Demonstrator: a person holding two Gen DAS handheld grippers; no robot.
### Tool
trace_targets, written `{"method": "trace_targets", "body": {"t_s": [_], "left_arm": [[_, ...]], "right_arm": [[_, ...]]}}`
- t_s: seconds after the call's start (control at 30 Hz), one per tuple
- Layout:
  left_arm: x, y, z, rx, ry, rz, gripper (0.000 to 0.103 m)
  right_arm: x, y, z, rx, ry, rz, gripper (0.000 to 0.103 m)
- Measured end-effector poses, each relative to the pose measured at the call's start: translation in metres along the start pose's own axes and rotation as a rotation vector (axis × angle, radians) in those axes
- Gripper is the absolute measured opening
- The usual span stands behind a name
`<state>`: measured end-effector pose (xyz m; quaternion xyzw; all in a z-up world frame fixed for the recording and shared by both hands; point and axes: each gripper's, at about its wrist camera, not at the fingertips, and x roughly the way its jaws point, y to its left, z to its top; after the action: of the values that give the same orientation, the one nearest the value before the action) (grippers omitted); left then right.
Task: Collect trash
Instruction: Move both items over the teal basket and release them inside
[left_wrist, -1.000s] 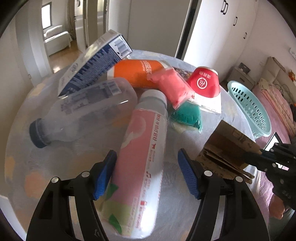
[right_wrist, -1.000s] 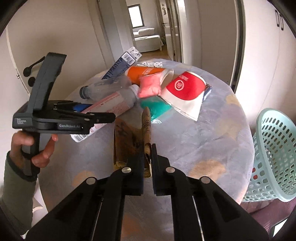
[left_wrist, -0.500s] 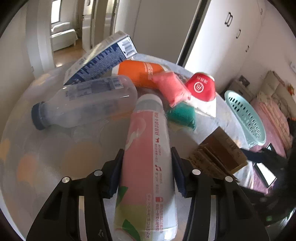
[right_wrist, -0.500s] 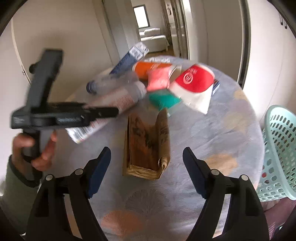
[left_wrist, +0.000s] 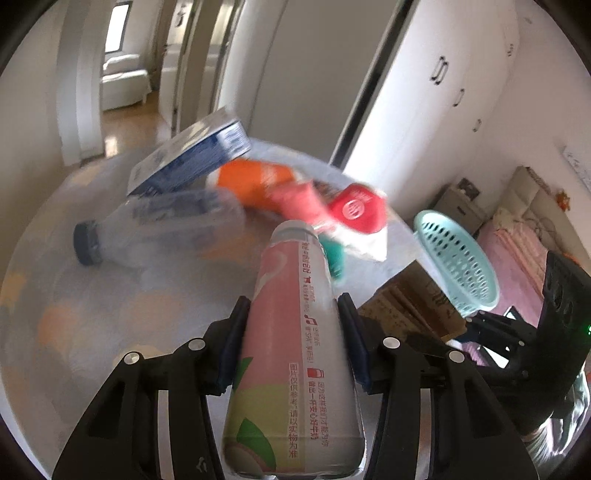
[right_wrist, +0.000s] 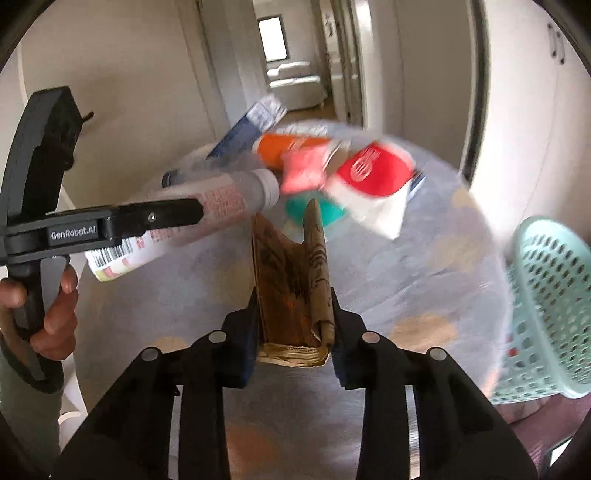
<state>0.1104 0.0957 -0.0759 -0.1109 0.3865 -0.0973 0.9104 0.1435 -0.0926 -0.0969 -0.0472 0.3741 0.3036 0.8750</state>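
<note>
My left gripper (left_wrist: 293, 301) is shut on a pink-labelled plastic bottle (left_wrist: 291, 350), whose far end is raised off the round table (left_wrist: 92, 302). In the right wrist view the same bottle (right_wrist: 221, 199) hangs tilted above the tabletop, with a hand (right_wrist: 55, 314) on the left gripper's handle. The jaws of my right gripper (right_wrist: 293, 299) are closing on a folded brown paper bag (right_wrist: 291, 266) that stands on edge, and both pads touch its sides. That bag (left_wrist: 406, 299) also shows in the left wrist view.
A pile lies at the table's far side: a clear bottle (left_wrist: 159, 225), a blue-white carton (left_wrist: 192, 162), an orange packet (left_wrist: 251, 181), a pink pouch (left_wrist: 299, 201), a red-white wrapper (left_wrist: 354, 210) and a green pouch (left_wrist: 334, 258). A mint plastic basket (right_wrist: 554, 306) stands by the table's right edge.
My left gripper closed on the pink bottle and raised it off the table. My right gripper let go of the bag's edge, opened wide, then closed across the bag.
</note>
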Motion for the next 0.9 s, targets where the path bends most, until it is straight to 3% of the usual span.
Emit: {"method": "trace_targets", "body": {"t_s": [0.4,0.73,0.9], "left_arm": [[0.016,-0.086,0.044,0.119,-0.078,-0.128,0.047],[0.083,-0.197,0.07,0.253,-0.022,-0.273,0.047],[0.141,-0.236,0.079,0.276,0.045,-0.283,0.047]], "right_arm": [[-0.085,-0.082,0.016,0.144,-0.184,-0.216,0.029],[-0.127,-0.201,0.006,0.456,-0.234,-0.402,0.029],[-0.127,-0.242,-0.006,0.575,-0.215,-0.451,0.029]]}}
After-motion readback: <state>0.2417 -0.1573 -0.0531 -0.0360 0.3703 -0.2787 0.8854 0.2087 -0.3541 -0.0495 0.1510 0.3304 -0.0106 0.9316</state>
